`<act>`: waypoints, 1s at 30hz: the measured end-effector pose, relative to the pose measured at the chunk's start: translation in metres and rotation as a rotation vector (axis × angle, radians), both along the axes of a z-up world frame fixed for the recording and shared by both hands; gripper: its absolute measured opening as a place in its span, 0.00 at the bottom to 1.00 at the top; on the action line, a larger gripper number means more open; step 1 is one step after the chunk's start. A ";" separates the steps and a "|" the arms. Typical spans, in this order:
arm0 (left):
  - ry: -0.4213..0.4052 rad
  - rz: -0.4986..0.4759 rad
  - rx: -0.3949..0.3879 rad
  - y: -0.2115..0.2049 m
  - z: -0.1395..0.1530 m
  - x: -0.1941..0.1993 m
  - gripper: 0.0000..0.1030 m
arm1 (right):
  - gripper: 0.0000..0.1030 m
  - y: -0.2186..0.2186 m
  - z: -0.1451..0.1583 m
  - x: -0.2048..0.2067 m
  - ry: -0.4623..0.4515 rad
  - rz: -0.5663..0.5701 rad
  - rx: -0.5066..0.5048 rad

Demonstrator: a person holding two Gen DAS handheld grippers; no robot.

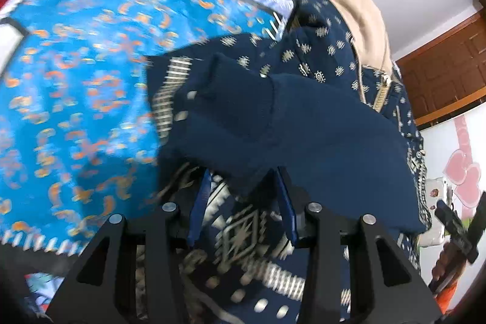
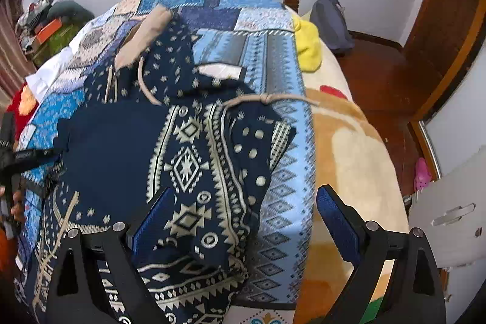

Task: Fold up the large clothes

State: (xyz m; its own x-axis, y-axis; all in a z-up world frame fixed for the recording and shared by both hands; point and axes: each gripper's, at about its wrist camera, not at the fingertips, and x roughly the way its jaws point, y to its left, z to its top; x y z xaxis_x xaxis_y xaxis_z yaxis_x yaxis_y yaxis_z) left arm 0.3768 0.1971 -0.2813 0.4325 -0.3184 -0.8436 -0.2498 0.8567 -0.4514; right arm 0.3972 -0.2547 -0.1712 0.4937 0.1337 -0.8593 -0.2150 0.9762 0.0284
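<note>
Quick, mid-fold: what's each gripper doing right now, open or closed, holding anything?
Left gripper: partly closed, a fold of the navy patterned hooded garment between its fingers.
Right gripper: wide open, holding nothing, over the garment's patterned edge.

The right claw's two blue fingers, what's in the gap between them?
In the right wrist view, the right claw is open, and between its fingers lie the navy patterned hoodie and a strip of the blue quilt beneath it.

Bed's rt side (image 2: 349, 148) prob. free
</note>
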 end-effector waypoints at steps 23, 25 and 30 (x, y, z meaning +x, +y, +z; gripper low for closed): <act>-0.005 -0.135 0.444 -0.043 0.016 -0.028 0.27 | 0.94 0.005 -0.041 0.028 0.107 -0.006 -0.061; -0.017 -0.147 0.494 -0.049 0.020 -0.032 0.33 | 0.94 0.006 -0.034 0.027 0.110 0.012 -0.072; -0.029 -0.181 0.576 -0.057 0.044 -0.033 0.51 | 0.94 0.011 0.002 0.022 0.029 0.047 -0.108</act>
